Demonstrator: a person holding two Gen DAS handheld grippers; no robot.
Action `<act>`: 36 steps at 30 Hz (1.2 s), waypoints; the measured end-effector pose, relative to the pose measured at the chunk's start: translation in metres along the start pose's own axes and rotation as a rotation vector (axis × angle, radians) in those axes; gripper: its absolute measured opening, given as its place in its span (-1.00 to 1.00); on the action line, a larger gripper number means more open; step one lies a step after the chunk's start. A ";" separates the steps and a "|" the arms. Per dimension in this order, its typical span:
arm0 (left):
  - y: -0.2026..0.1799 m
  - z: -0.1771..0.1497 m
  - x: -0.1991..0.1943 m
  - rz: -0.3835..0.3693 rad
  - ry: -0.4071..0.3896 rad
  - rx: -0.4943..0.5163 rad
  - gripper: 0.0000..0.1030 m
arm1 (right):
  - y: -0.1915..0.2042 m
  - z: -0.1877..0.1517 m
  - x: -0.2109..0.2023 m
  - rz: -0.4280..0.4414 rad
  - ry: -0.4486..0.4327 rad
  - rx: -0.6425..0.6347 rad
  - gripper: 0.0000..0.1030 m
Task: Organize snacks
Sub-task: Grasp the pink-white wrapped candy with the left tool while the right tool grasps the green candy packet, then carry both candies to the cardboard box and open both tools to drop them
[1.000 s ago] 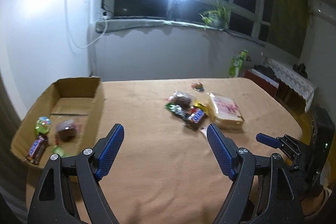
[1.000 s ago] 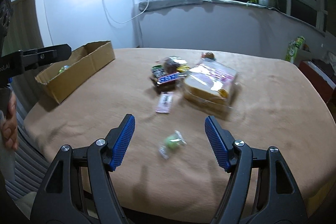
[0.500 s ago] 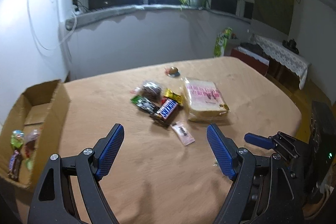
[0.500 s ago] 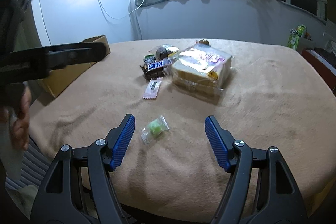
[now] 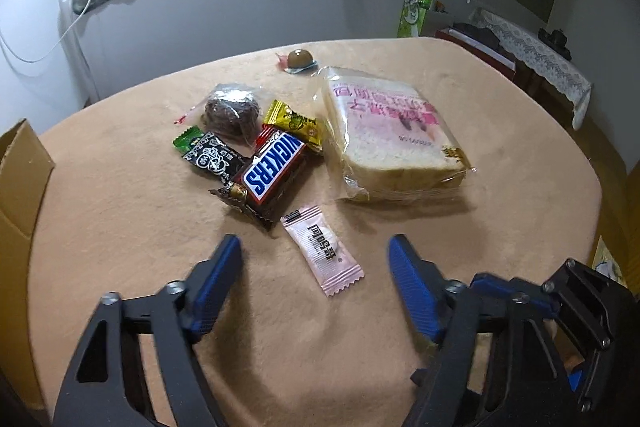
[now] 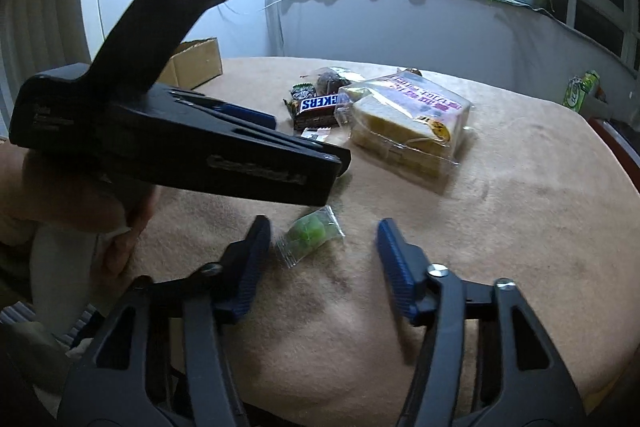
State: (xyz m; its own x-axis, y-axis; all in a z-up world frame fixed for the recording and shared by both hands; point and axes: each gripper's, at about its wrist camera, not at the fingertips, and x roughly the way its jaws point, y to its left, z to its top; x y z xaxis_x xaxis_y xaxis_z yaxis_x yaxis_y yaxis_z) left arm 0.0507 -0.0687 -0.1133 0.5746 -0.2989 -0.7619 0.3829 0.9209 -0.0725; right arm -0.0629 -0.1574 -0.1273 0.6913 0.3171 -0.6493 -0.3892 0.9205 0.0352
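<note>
My left gripper [image 5: 314, 263] is open, its blue pads either side of a pink wrapped candy [image 5: 322, 255] on the tan tablecloth. Beyond it lie a Snickers bar [image 5: 272, 173], a black-green packet [image 5: 208, 155], a yellow candy [image 5: 294, 121], a brown cake in clear wrap [image 5: 232, 113], a bagged bread loaf [image 5: 392, 135] and a brown sweet [image 5: 300, 59]. My right gripper [image 6: 320, 251] is open around a green candy in clear wrap [image 6: 310, 235]. The left gripper's black body [image 6: 180, 131] crosses the right wrist view.
A cardboard box [image 5: 20, 171] stands at the table's left edge; its corner shows in the right wrist view [image 6: 198, 61]. A green bag [image 5: 416, 13] and a side table with a lace cloth [image 5: 532, 55] stand beyond the far right edge.
My left gripper has swung right from the box and moved in low over the pink candy. My right gripper has moved closer to the green candy, which now lies between its pads.
</note>
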 end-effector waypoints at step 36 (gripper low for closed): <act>0.007 -0.013 -0.044 -0.024 -0.124 -0.005 -0.65 | -0.014 0.012 -0.024 -0.042 -0.076 0.063 -0.51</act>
State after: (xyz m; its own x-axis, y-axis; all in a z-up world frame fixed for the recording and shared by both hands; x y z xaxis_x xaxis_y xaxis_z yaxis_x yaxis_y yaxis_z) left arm 0.0187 -0.0461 -0.0884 0.6505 -0.3489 -0.6747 0.3942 0.9143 -0.0927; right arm -0.0668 -0.1750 -0.1037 0.7512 0.2921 -0.5919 -0.3214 0.9451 0.0586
